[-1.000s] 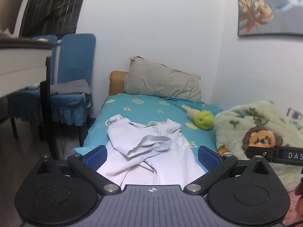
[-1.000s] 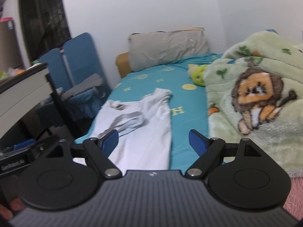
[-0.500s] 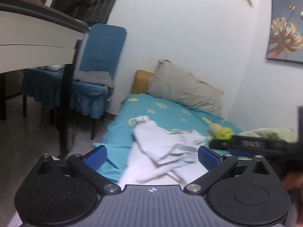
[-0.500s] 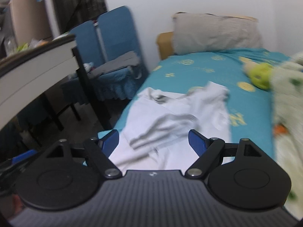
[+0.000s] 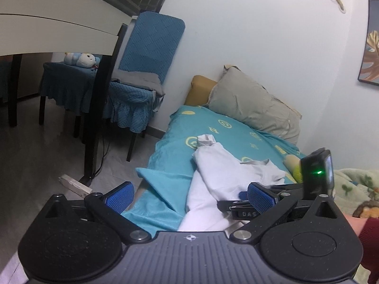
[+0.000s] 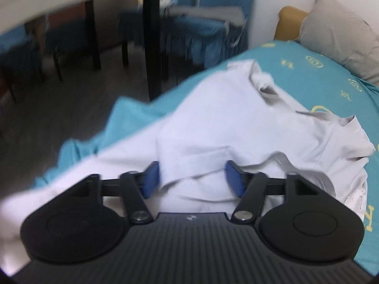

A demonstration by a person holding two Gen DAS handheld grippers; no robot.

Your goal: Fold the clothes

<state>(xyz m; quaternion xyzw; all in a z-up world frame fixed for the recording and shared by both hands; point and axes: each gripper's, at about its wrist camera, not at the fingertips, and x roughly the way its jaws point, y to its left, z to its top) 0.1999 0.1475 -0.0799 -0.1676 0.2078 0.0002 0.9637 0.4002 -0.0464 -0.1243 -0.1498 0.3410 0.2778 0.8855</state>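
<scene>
Right, step in hand: the approach, with the first grasp not yet made and no fold visible on the garment.
Garment: a pale grey shirt (image 6: pixel 236 127) lies rumpled on the bed (image 5: pixel 213 127), over the teal sheet, its lower part trailing toward the near edge of the mattress.
Lie of the cloth: one sleeve is bunched toward the pillow (image 5: pixel 251 104), and a thick ridge of fabric runs across the middle.
Right claw: the right claw (image 6: pixel 191 177) is spread wide and low over the shirt, its blue pads either side of that ridge; whether they touch the cloth, I cannot tell through the blur.
Left claw: the left claw (image 5: pixel 189 195) is released as well, grasping nothing, hanging off the near corner of the bed with the shirt's left side ahead of it.
Also in view: the right claw's body crosses the left wrist view at lower right, just over the shirt.
Next move, my read: the right claw needs to pinch one layer at an edge or shoulder, not the whole ridge, or it will lift a bundle.
After that: the left claw wants a matching hold on the far side, so the shirt can be drawn flat before any folding.
Watch for: the trailing hem sliding off the bed.
</scene>
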